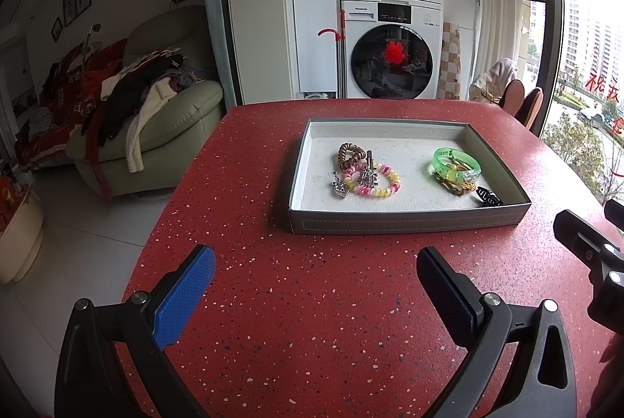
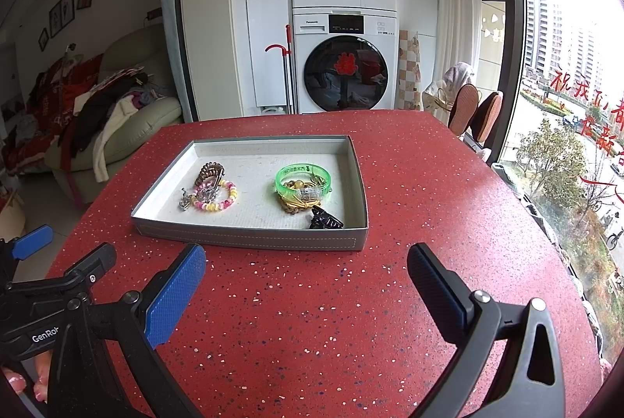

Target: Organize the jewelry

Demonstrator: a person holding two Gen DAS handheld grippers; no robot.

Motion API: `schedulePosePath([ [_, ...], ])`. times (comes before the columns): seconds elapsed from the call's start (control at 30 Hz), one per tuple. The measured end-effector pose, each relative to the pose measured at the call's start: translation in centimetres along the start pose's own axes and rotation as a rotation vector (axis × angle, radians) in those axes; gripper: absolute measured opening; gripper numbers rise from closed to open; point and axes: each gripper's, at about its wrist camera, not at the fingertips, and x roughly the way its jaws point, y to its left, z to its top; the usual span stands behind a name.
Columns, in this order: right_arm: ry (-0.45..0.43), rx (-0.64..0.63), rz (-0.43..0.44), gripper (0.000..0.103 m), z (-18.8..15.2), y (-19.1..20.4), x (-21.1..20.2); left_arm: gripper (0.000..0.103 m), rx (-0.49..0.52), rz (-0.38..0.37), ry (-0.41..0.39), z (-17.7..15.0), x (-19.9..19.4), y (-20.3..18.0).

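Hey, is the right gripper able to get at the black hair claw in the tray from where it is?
Probably yes. The right gripper is open, the black hair claw lies uncovered in the tray's near right corner, and only the low wall stands between.

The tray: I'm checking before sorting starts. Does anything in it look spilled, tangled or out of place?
Nothing has spilled; all pieces lie inside the grey tray. They sit in two jumbled heaps: coil hair ties with metal clips, and a green bangle over beaded strands, a black claw clip beside it.
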Motion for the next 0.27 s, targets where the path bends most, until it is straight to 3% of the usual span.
schedulePosePath([
  [0.27,0.0,0.0,0.001,0.103,-0.12,0.03,-0.02,0.103,0.005,-0.002,-0.001,-0.02,-0.11,-0.07],
])
